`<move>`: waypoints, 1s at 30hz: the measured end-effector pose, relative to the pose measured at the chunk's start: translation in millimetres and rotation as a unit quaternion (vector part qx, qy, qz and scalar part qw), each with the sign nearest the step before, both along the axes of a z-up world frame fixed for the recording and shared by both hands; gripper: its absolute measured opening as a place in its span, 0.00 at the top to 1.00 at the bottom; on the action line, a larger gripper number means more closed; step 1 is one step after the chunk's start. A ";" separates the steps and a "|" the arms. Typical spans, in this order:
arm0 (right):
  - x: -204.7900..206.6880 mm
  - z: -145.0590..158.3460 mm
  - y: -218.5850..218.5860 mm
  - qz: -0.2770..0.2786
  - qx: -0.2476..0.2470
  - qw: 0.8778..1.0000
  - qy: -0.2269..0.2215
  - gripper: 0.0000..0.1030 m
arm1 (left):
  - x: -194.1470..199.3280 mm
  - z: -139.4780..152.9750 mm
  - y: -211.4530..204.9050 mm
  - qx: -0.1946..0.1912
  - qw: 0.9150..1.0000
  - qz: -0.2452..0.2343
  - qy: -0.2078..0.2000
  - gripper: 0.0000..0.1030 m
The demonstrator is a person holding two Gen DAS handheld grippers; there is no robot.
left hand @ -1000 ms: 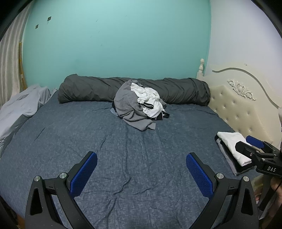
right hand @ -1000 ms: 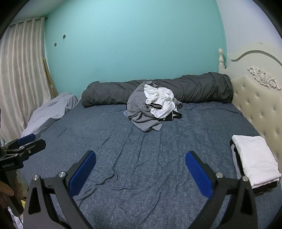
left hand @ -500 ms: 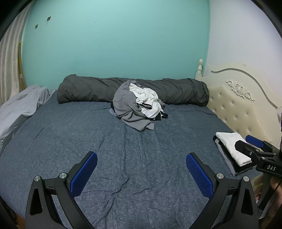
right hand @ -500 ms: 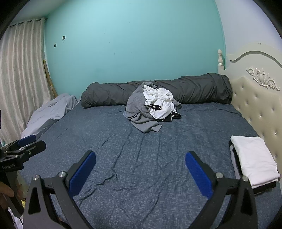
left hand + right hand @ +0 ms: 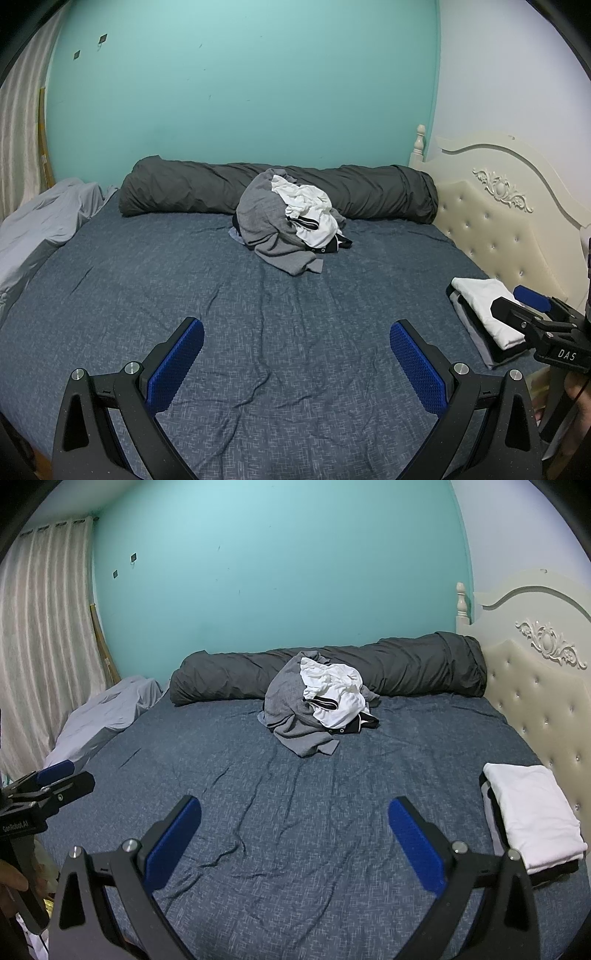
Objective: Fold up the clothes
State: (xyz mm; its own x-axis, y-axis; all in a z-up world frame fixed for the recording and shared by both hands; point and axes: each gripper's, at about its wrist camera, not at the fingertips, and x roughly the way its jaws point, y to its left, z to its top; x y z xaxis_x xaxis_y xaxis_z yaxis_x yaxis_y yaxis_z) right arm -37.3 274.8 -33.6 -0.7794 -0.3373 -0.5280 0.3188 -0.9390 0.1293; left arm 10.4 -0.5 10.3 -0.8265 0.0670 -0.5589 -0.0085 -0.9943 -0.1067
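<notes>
Left tool (image 5: 295, 354): black angular frame, bright blue dimpled pads (image 5: 175, 363), silver screw heads at the joints. Right tool (image 5: 293, 830) wears the same livery, with white "DAS" lettering on its body and bare skin beneath it.

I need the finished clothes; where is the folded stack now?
In both views the folded stack lies at the right edge of the bed, beside the headboard.

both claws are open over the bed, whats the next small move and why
Probably reach forward to the pile of unfolded clothes by the dark rolled duvet. The left claw and right claw are open and empty, and a folded stack already sits by the headboard.
</notes>
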 end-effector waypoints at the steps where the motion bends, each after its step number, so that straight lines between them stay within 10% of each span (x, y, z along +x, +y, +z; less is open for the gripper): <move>1: -0.1 -0.1 0.1 0.000 0.000 1.000 0.000 0.01 | 0.3 0.1 0.2 0.000 1.000 0.000 0.000 0.00; 30: -17.1 -16.0 4.4 -0.010 0.001 1.000 -0.017 0.01 | -18.0 -14.1 -3.4 0.001 1.000 0.010 -0.010 0.00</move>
